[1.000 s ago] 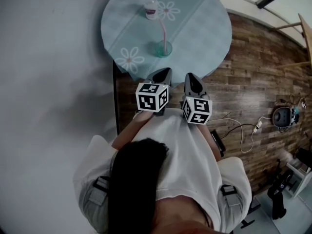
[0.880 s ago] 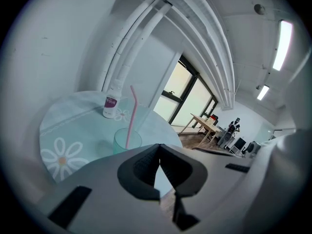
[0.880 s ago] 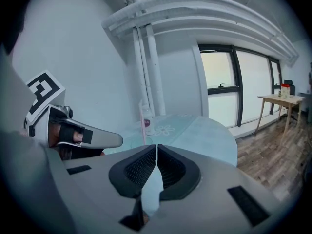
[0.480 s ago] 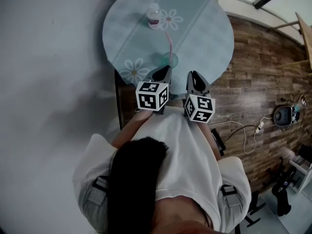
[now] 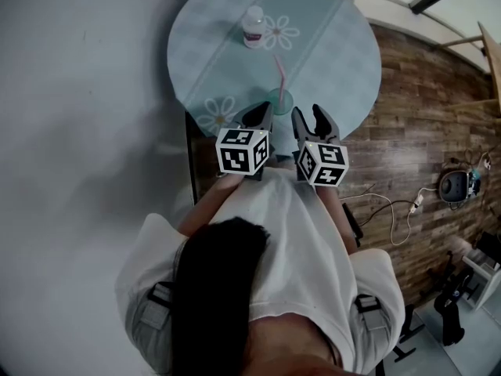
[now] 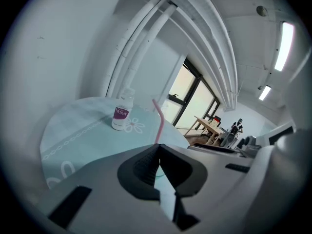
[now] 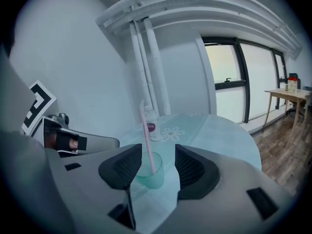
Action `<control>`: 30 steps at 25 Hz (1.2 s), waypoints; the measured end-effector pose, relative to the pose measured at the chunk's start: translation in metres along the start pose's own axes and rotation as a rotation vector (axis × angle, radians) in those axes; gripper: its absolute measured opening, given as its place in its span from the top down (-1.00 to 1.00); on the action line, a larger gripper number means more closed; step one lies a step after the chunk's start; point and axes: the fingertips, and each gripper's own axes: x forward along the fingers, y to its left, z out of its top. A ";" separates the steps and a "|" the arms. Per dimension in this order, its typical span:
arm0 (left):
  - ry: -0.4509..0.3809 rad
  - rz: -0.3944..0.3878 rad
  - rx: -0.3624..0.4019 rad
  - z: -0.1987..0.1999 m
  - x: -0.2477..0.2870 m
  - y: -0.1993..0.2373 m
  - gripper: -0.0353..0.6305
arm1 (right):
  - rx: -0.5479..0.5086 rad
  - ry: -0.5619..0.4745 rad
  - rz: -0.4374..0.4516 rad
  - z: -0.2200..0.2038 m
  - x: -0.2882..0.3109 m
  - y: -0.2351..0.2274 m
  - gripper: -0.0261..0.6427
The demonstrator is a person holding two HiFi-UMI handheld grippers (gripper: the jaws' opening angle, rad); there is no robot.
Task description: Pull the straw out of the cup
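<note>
Your round table (image 5: 329,61) with its pale flowered cloth stands by a plain grey wall (image 5: 78,92) on your left, on a dark wood-plank floor (image 5: 423,116). White pipes (image 7: 151,67) climb that wall ahead of you; beside them, tall bright windows (image 7: 224,77), a wooden desk (image 7: 287,94), strip lights (image 6: 284,43) overhead

Jaws together on left hand-held gripper (image 5: 261,110); right hand-held gripper (image 5: 307,113) just beside it, jaws just opened wide, nothing between them; both pitched downward.

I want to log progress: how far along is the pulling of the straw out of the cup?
Done: nothing; the pink straw stands in the green cup. In hand: the right gripper faces the cup, its jaws have just been opening, pads touching nothing. Left: grip the straw and lift it out.
</note>
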 end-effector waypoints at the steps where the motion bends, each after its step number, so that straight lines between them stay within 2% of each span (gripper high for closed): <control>1: 0.000 0.002 0.000 0.001 0.000 0.002 0.87 | -0.005 0.004 0.011 0.000 0.003 0.004 0.34; 6: -0.004 0.013 -0.006 0.007 0.001 0.013 0.87 | -0.027 0.024 0.037 -0.001 0.016 0.015 0.31; 19: 0.001 0.017 0.011 0.016 0.007 0.028 0.87 | -0.057 0.037 0.036 0.007 0.043 0.023 0.31; 30: -0.001 0.031 -0.002 0.018 0.005 0.039 0.87 | -0.076 0.052 0.034 0.008 0.059 0.024 0.31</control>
